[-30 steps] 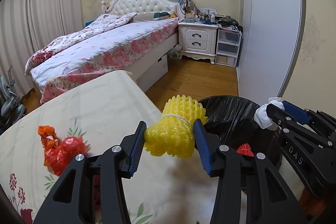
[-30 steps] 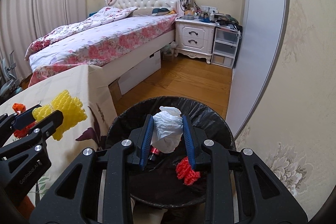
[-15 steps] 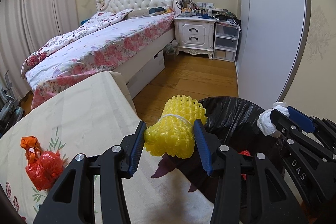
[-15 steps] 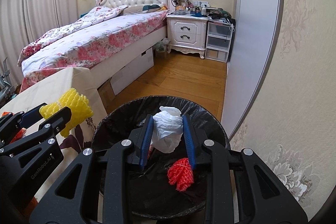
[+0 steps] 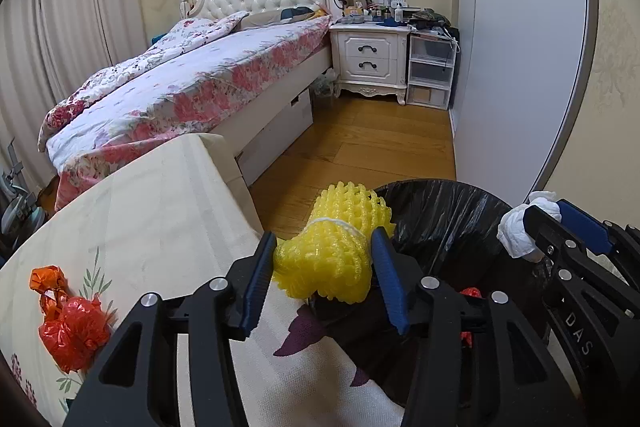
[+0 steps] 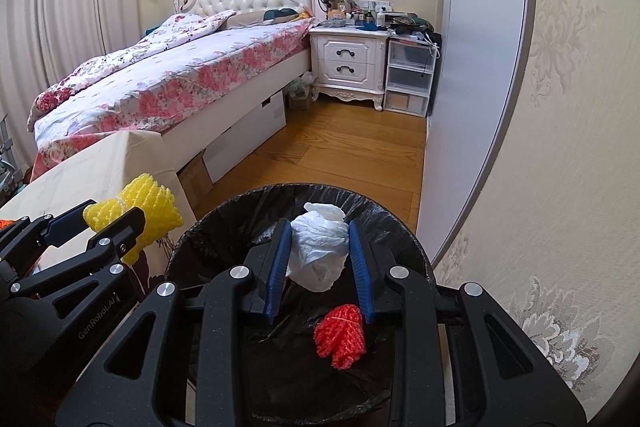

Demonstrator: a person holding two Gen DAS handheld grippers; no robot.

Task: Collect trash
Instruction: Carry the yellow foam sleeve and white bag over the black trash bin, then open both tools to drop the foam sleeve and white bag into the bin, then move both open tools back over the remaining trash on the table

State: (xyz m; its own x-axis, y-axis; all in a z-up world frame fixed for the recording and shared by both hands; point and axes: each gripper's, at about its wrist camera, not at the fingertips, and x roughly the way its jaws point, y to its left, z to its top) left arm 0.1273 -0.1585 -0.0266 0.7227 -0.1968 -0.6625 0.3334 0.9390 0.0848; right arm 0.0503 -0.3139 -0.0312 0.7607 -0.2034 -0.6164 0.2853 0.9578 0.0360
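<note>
The left gripper, jaws just widening, loosely brackets springy yellow foam netting at centre frame; the right gripper pinches a light, crushable white wad over the bin.

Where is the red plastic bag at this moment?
In the left wrist view, the red plastic bag lies at the lower left on the cream floral tablecloth, left of the left gripper and far from the black-lined trash bin.
</note>
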